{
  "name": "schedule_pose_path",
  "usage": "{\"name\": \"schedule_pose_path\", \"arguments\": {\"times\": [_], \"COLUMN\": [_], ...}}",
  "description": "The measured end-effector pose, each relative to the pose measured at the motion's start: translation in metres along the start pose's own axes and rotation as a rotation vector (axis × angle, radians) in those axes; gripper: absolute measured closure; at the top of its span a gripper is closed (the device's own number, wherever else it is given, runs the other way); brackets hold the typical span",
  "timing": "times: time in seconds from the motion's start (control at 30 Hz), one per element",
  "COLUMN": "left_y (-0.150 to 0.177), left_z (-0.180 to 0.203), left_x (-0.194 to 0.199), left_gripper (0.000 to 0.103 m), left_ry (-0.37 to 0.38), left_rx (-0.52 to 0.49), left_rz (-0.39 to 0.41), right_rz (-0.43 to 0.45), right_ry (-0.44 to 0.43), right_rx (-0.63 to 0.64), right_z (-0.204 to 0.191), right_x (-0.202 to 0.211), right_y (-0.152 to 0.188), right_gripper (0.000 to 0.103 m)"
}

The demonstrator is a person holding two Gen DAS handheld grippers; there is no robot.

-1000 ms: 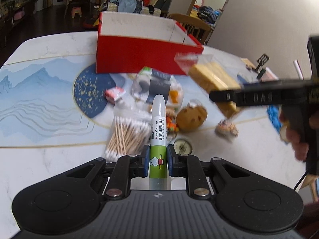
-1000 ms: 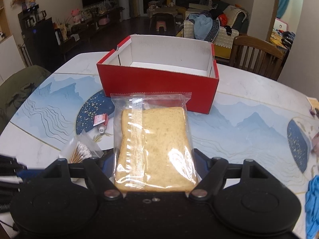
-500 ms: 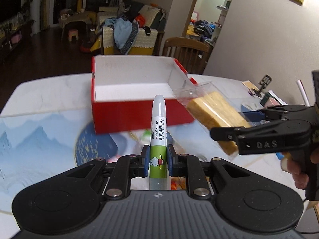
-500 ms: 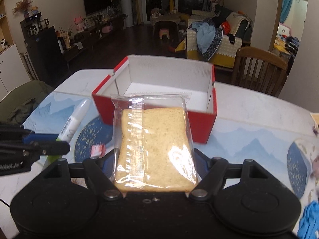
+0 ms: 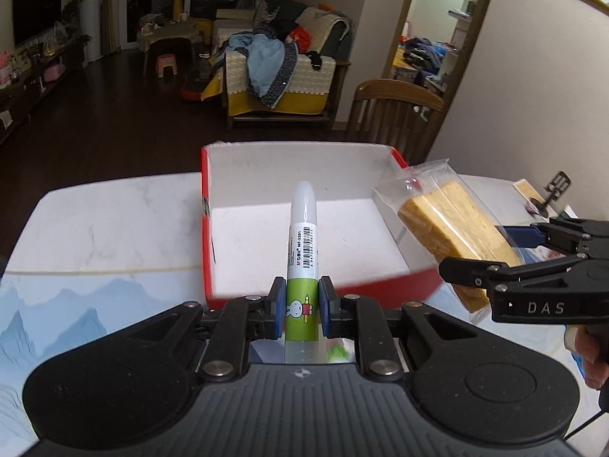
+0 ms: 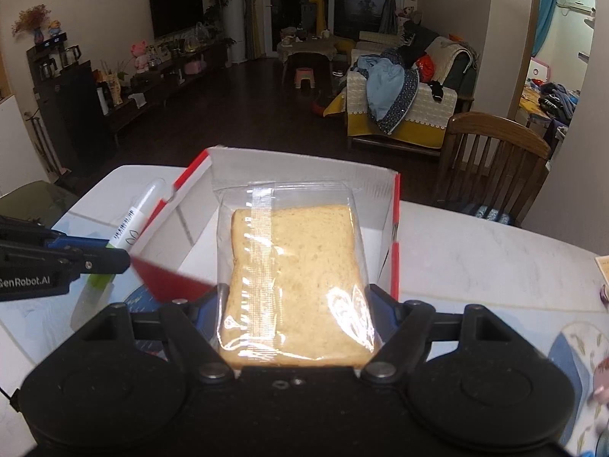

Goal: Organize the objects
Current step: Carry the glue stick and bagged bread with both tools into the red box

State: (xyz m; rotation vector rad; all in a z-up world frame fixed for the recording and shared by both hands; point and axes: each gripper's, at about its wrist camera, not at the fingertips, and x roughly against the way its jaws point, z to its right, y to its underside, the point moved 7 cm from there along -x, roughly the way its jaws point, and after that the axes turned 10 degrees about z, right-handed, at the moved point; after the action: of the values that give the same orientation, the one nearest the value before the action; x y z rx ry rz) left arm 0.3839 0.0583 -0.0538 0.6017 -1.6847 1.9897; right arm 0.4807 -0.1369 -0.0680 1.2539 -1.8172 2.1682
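The left gripper is clamped on a glue stick, its blue pads pressing the green label from both sides, the white cap pointing out over the red box; the right gripper is clamped on a bag of bread, its jaws held wide by the slice, the clear wrapper's top edge reaching over the box's white floor.

Both loads look set for a drop into the box, which sits open and empty on the marble table; to do this well, each load should be carried fully past the near red wall before the jaws part, low enough that the glue stick does not bounce or roll out; the bread sits close to the right wall in the left view, so a nudge toward the middle seems wise; releasing one hand at a time would keep the two tools from knocking together, since they are near each other over the same opening.

Counted: one glue stick; one bag of bread; one box; two grippers; one wooden chair behind the table.
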Motion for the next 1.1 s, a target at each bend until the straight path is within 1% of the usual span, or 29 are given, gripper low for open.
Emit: {"name": "schedule_pose_path", "arguments": {"times": [0.23, 0.4, 0.47, 0.57, 0.7, 0.8, 1.0, 1.1], "left_y": [-0.032, -0.04, -0.042, -0.039, -0.029, -0.021, -0.008, -0.004], "left_z": [0.001, -0.004, -0.006, -0.008, -0.013, -0.015, -0.014, -0.015], "left_x": [-0.039, -0.073, -0.086, -0.106, -0.125, -0.133, -0.14, -0.14], "left_gripper": [0.087, 0.086, 0.086, 0.086, 0.086, 0.086, 0.086, 0.086], "left_ry": [-0.009, -0.03, -0.045, -0.069, -0.083, -0.086, -0.076, -0.072], "left_rx": [-0.042, -0.042, -0.06, -0.087, -0.083, -0.077, -0.065, -0.062], "left_rz": [-0.015, -0.06, -0.074, -0.111, -0.151, -0.172, -0.197, -0.201], "right_rz": [-0.035, -0.074, -0.092, -0.134, -0.193, -0.218, -0.271, -0.258], "right_ry": [0.008, 0.013, 0.012, 0.017, 0.022, 0.036, 0.015, 0.012], "right_rx": [0.016, 0.041, 0.039, 0.062, 0.105, 0.106, 0.12, 0.125], "right_z": [0.009, 0.008, 0.008, 0.006, 0.001, 0.001, -0.006, -0.007], "right_x": [-0.043, -0.075, -0.086, -0.103, -0.122, -0.135, -0.151, -0.15], "right_y": [-0.013, -0.015, -0.015, -0.006, 0.008, 0.013, 0.028, 0.028], "right_gripper": [0.027, 0.027, 0.027, 0.027, 0.027, 0.027, 0.026, 0.025]}}
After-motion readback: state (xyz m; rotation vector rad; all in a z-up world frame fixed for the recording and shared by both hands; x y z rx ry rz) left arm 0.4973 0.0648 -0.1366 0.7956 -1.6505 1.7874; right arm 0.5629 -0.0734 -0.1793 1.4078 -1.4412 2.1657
